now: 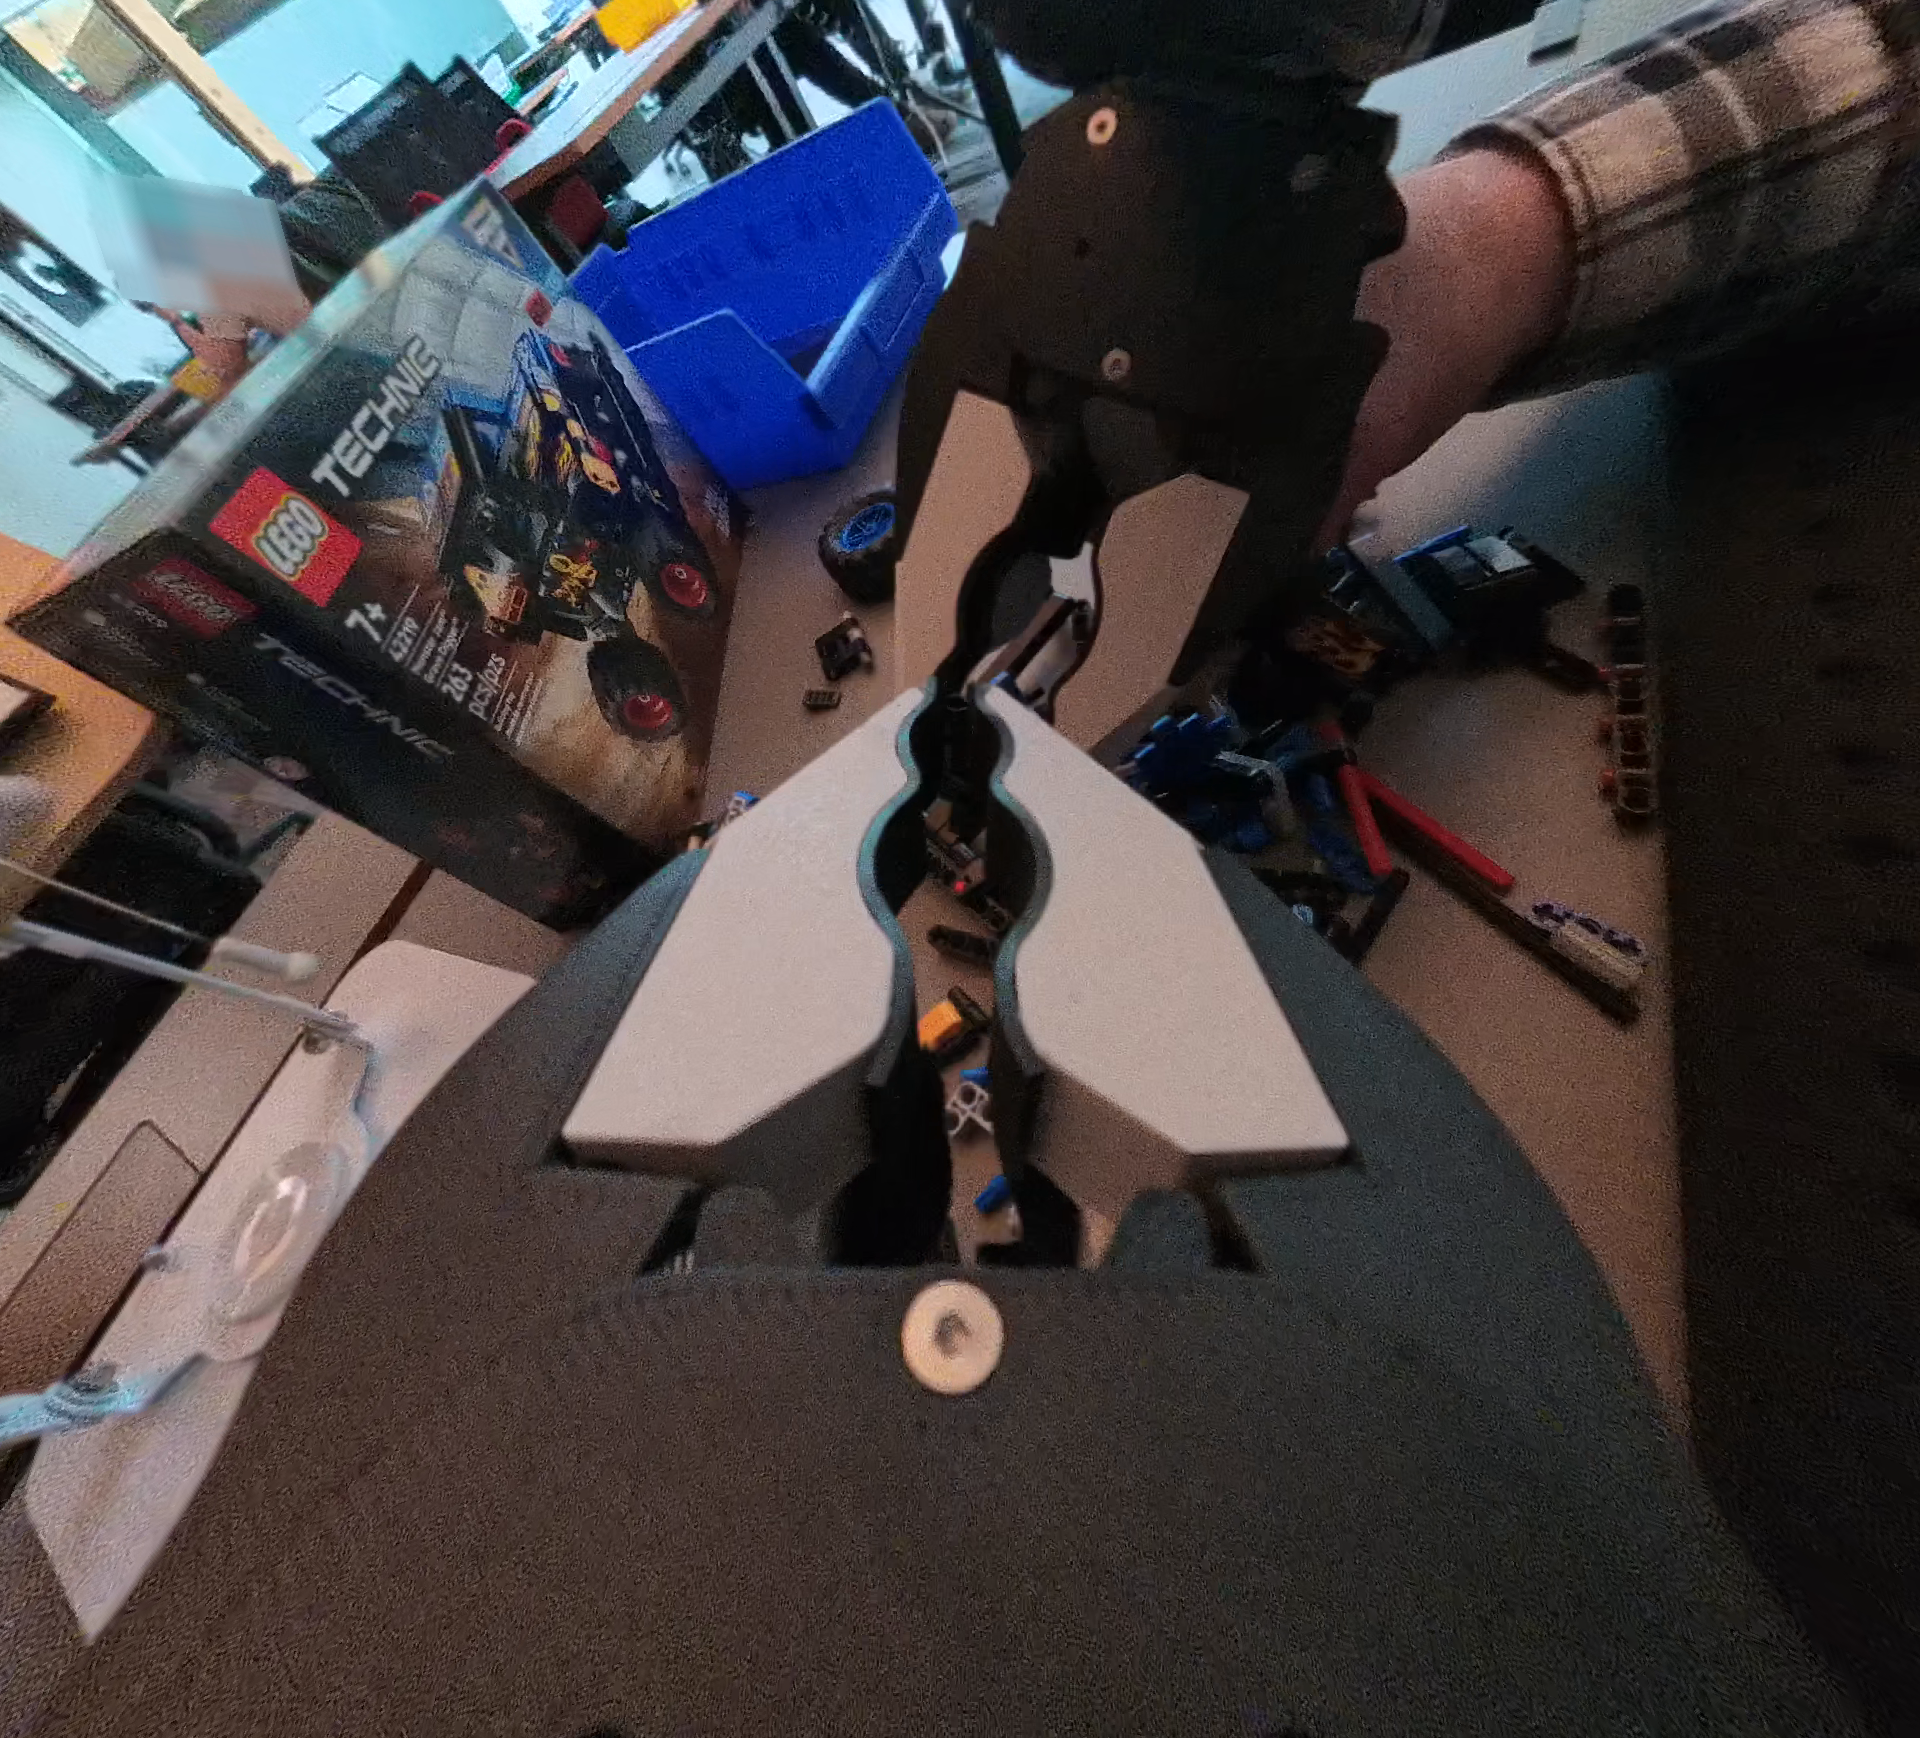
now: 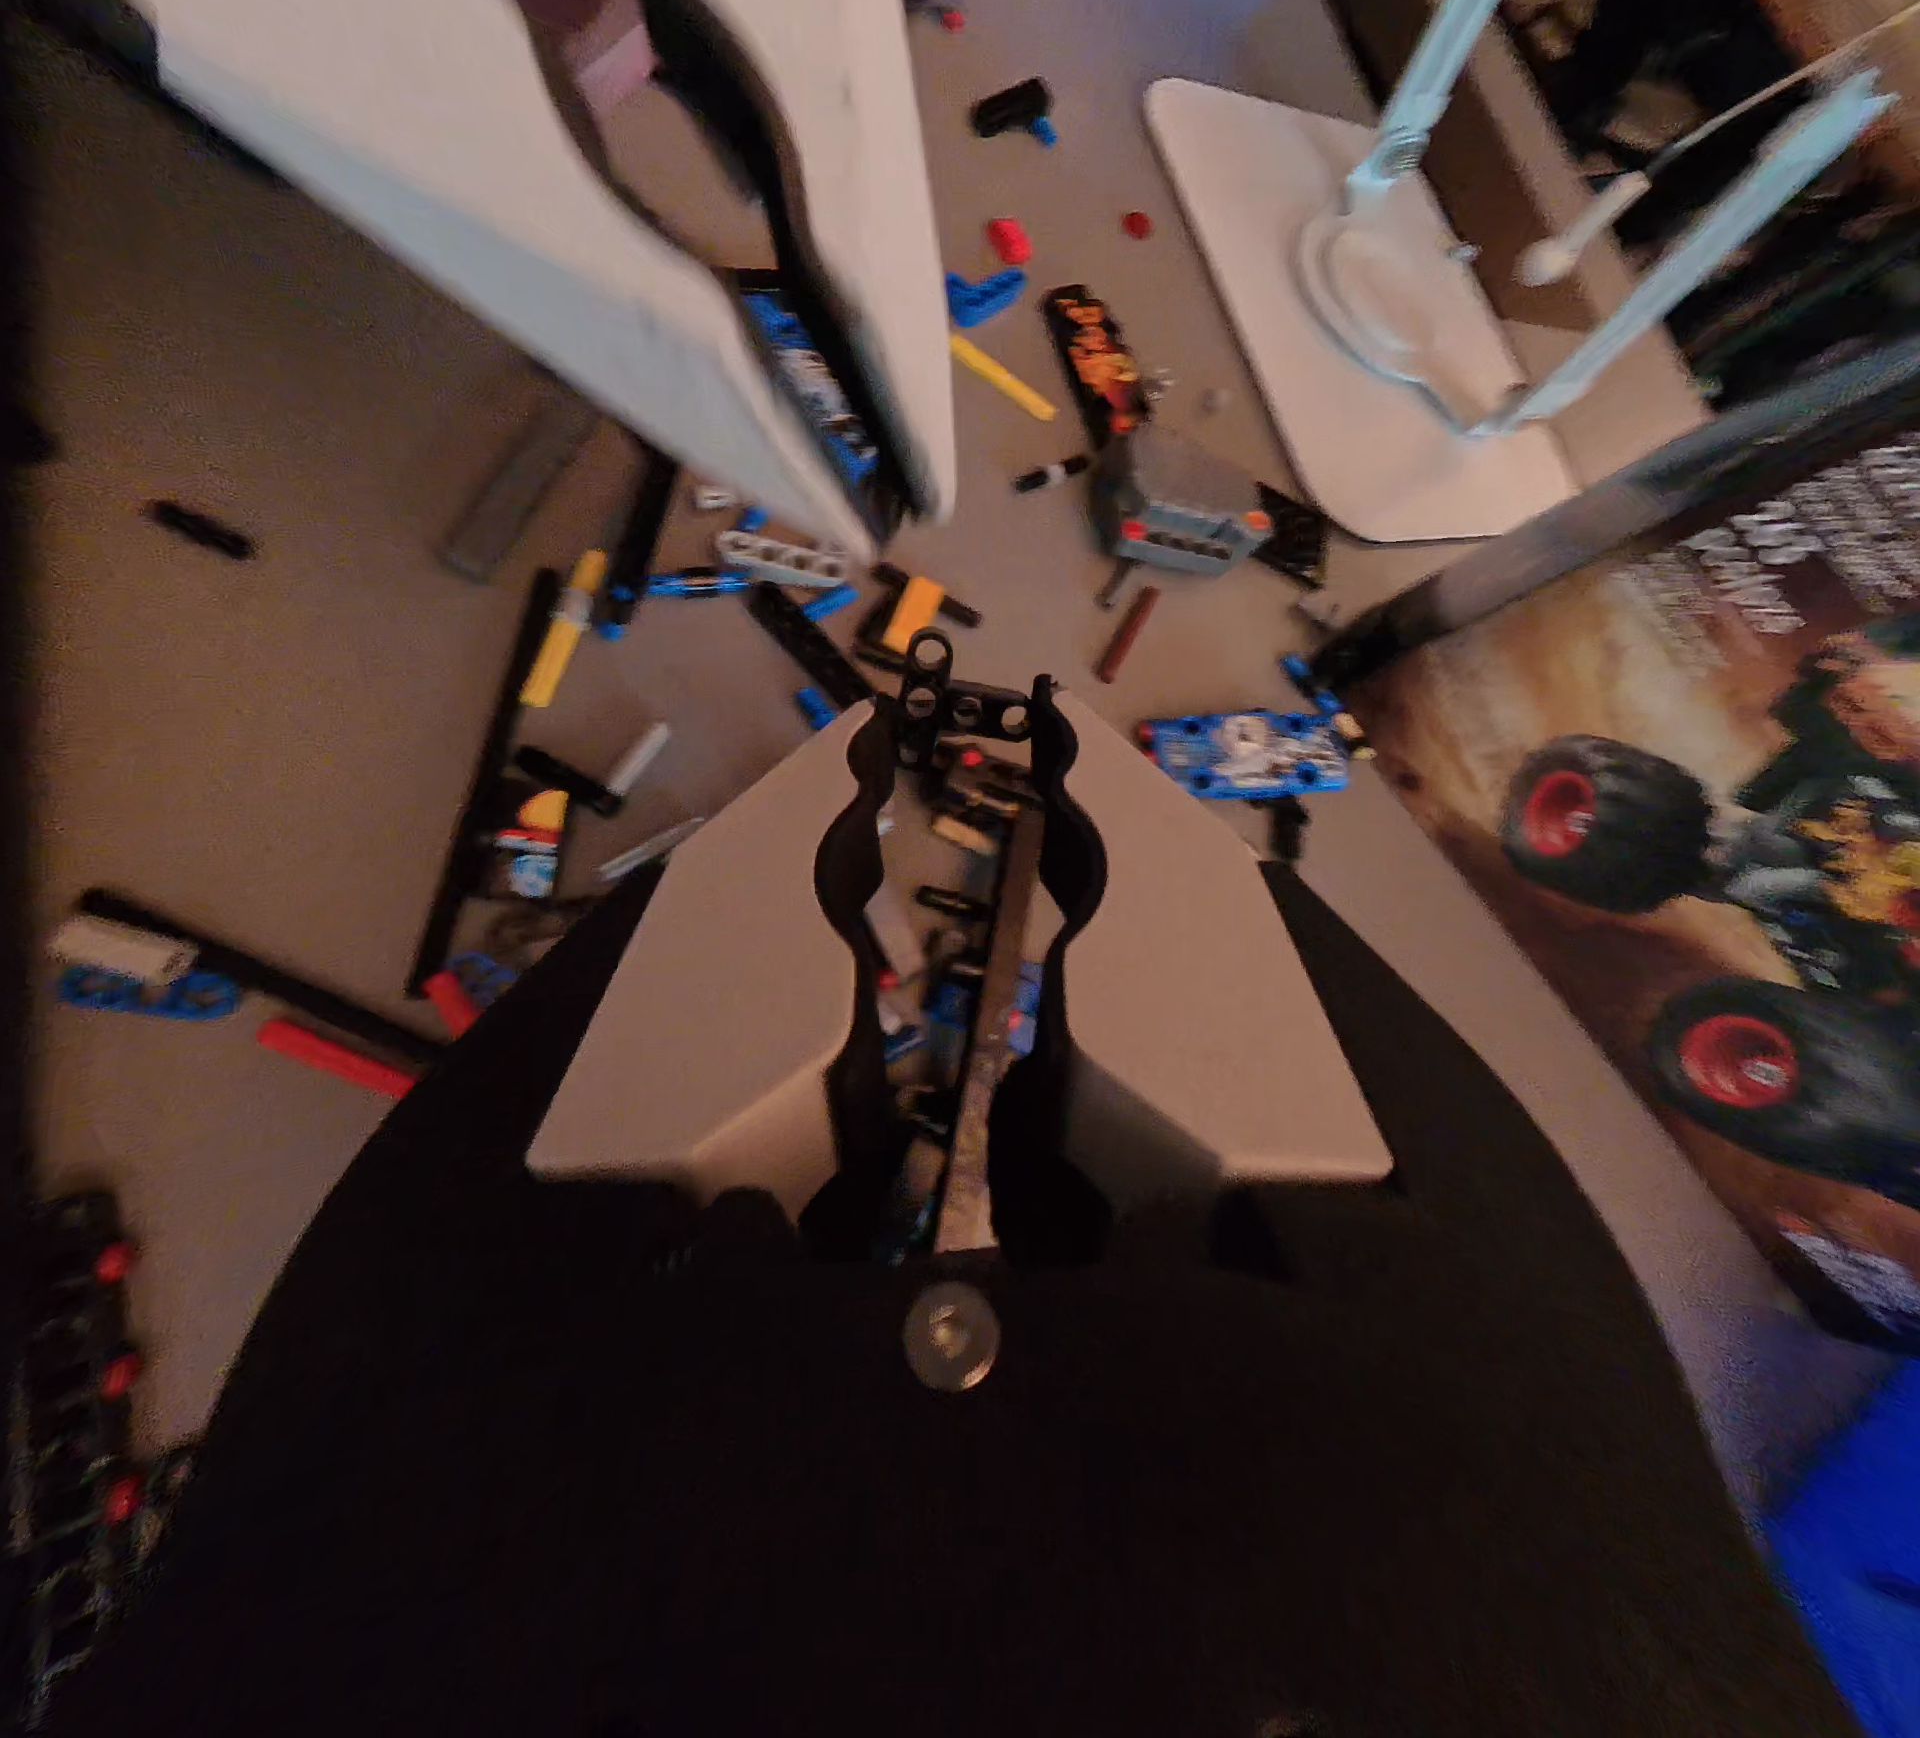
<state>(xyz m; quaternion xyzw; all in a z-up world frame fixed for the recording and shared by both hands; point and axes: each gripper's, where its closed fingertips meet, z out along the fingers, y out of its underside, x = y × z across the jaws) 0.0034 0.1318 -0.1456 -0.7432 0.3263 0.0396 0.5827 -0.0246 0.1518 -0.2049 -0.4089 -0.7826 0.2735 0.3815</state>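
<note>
Black plastic angle beam with round holes (image 2: 940, 701): report its position. (Speaker 1)

It sits at the tip of the right gripper (image 2: 956, 709), above the grey surface (image 2: 260, 701). One arm spans the fingertips from left to right. The other arm stands out past them, pointing far. (Speaker 2)

State of the right gripper? (Speaker 1)

Its jaws are drawn to a narrow gap and clamped on the crosswise arm of the beam. (Speaker 2)

State of the left gripper (image 1: 951, 701)? (Speaker 1)

It is nearly closed. In the right wrist view a blue-and-black printed panel (image 2: 805, 384) lies in the slot between its white fingers, and it appears pinched there. The long edge of the panel runs along the fingers. (Speaker 2)

Relation between the two? (Speaker 1)

The grippers are tip to tip. From the right gripper, the left one lies far and slightly left, in line with the projecting arm of the beam. The tips are near each other. The right wrist view shows a gap, while the left wrist view shows them almost meeting, so I cannot tell whether they touch. (Speaker 2)

Surroundings? (Speaker 1)

Loose building pieces are scattered on the surface beneath both grippers. In the right wrist view, a cardboard toy box printed with a truck (image 2: 1662, 857) stands to the right. A white lamp base (image 2: 1299, 317) is far right. In the left wrist view, a blue plastic bin (image 1: 790, 306) is far. A forearm in a plaid sleeve (image 1: 1714, 182) is behind the right gripper. (Speaker 2)
</note>
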